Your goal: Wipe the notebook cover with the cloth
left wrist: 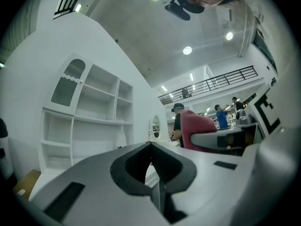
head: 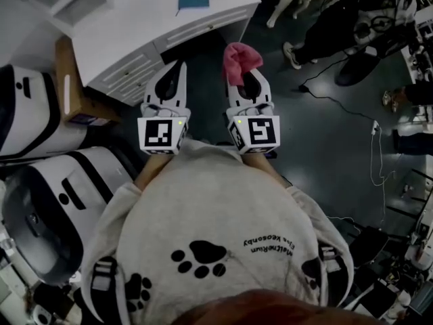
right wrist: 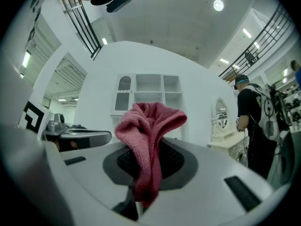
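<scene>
Both forearms [head: 150, 169] are drawn in close to the chest, and the two claws are held level, side by side and parallel, tips aimed toward the tabletop [head: 135, 32]. The marker cubes [head: 162, 133] face up at the near ends. The left claw [head: 179, 65] has its jaws pressed together with nothing between them. The right claw [head: 246, 78], just beside it and farther from the tabletop's drawers, is clamped on a bunched pink cloth [head: 240, 59] that sticks out past its tips.

Head view down, gripper views forward, sharing cloth [head: 241, 61]
</scene>
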Demonstrator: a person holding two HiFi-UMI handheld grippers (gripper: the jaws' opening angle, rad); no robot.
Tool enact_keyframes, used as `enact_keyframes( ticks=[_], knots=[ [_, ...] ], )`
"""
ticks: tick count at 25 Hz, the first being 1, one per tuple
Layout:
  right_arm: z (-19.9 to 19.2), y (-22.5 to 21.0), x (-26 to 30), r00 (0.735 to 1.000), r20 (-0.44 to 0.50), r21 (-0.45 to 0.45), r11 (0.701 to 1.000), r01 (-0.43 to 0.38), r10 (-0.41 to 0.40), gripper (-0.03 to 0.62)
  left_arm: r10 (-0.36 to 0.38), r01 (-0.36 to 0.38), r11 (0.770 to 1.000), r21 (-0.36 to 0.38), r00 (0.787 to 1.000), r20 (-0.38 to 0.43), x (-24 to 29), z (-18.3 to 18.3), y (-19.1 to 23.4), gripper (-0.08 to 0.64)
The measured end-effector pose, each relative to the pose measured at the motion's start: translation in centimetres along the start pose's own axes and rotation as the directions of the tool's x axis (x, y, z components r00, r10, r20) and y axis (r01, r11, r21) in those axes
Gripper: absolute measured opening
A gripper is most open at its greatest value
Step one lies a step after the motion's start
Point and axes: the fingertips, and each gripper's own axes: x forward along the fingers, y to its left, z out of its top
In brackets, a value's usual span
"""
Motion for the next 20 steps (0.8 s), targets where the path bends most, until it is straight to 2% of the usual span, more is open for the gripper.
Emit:
enact_keyframes(
  ticks=[6, 11, 20],
  knots=[
    [0.1, -1.5, 2.2, 1.000, 0.008, 0.006, 1.000, 0.006, -0.006, 0.074, 0.025, -0.025, 1.000, 0.013, 1.000, 0.004, 2.4, 0.1, 1.9, 0.012],
    [-1.0, -2.7, 4.9, 1.000, 0.001, 0.010, 1.000, 0.030, -0.030, 0.074, 0.012, -0.012, 1.000, 0.014, 1.000, 0.016, 4.9, -1.2, 4.0, 0.012],
    [-2.4, -5.2, 14.9, 0.998, -0.015, 0.017, 0.998, 0.055, -0.055, 0.074, -0.019, 0.020, 1.000, -0.023, 1.000, 0.020, 13.6, -2.6, 10.0, 0.012]
  ],
)
